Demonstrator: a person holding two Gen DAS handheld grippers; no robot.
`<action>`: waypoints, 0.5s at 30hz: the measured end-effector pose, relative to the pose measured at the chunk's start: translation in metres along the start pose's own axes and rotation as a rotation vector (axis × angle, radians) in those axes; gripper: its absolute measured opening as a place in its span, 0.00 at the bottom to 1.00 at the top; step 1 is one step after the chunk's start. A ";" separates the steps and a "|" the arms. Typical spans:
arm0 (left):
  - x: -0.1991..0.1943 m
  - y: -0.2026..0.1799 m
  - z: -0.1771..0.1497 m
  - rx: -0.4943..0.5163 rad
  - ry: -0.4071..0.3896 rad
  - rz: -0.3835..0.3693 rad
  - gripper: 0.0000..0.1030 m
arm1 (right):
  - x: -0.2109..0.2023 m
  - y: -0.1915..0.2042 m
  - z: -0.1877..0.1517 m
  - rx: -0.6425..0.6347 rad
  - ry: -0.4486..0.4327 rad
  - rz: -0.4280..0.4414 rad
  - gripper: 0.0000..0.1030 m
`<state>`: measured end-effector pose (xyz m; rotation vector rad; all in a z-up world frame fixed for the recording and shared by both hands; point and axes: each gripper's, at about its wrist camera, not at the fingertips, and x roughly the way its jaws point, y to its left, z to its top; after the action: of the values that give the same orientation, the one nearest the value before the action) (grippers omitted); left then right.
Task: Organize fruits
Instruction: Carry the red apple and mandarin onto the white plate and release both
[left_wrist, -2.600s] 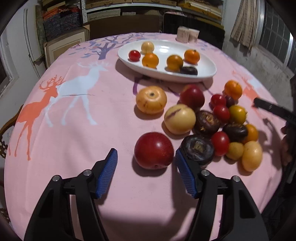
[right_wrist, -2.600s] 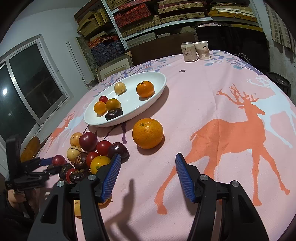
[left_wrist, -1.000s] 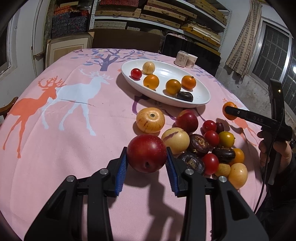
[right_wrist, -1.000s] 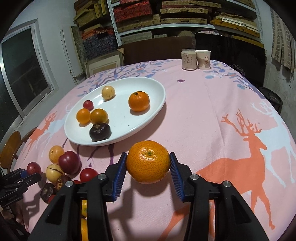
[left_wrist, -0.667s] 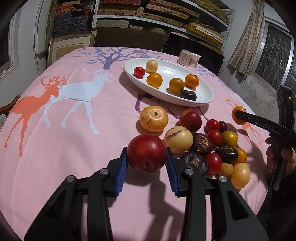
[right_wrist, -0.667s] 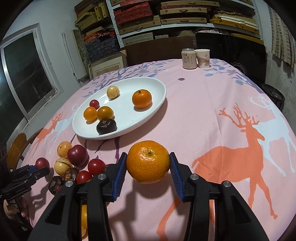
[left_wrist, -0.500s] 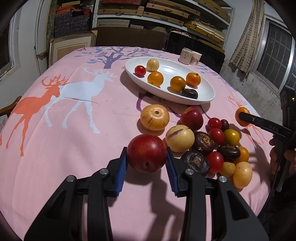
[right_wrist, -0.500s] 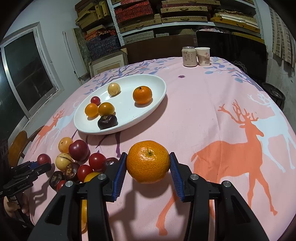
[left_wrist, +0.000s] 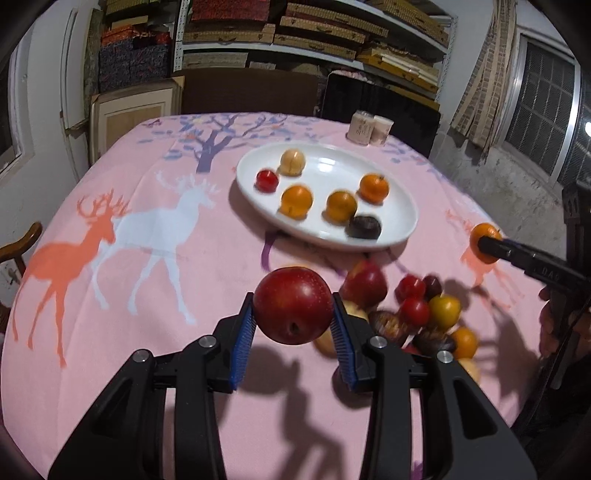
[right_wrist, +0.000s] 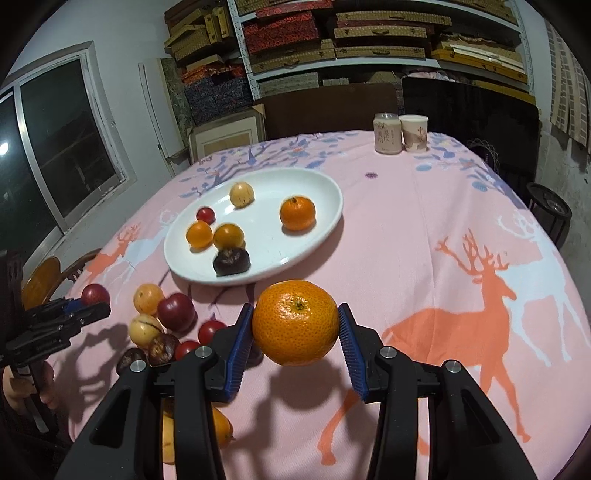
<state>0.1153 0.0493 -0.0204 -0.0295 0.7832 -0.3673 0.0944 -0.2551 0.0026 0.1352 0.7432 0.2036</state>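
My left gripper (left_wrist: 293, 325) is shut on a red apple (left_wrist: 293, 305) and holds it above the pink cloth. A large orange (right_wrist: 295, 326) hangs off the table between the blue pads of my right gripper (right_wrist: 295, 334), which is shut on it. The white oval plate (left_wrist: 400, 206) lies farther back with several small fruits in it. A heap of loose fruits (left_wrist: 413, 310) lies on the cloth in front of the plate, partly hidden behind the apple. In the left wrist view the right gripper (left_wrist: 487, 244) shows at the right edge with the orange.
Two cups (right_wrist: 400, 137) stand at the table's far edge. A wooden chair (right_wrist: 44, 280) sits at the table's left side. Shelves of boxes fill the back wall. The round table's (right_wrist: 461, 221) right half is bare cloth with a deer print.
Both grippers have risen with their fruit since a second ago. The plate and the loose fruits sit lower in both views. The grips have not changed.
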 end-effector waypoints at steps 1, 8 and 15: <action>-0.001 0.000 0.010 -0.001 -0.008 -0.018 0.38 | -0.003 0.001 0.006 -0.003 -0.009 0.002 0.44; 0.024 -0.023 0.085 0.092 -0.014 -0.006 0.38 | -0.005 0.006 0.060 -0.028 -0.066 0.024 0.44; 0.114 -0.035 0.140 0.092 0.091 -0.002 0.38 | 0.072 0.014 0.117 -0.057 -0.038 0.021 0.45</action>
<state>0.2751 -0.0368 0.0070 0.0729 0.8557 -0.4085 0.2241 -0.2309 0.0438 0.0920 0.6981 0.2411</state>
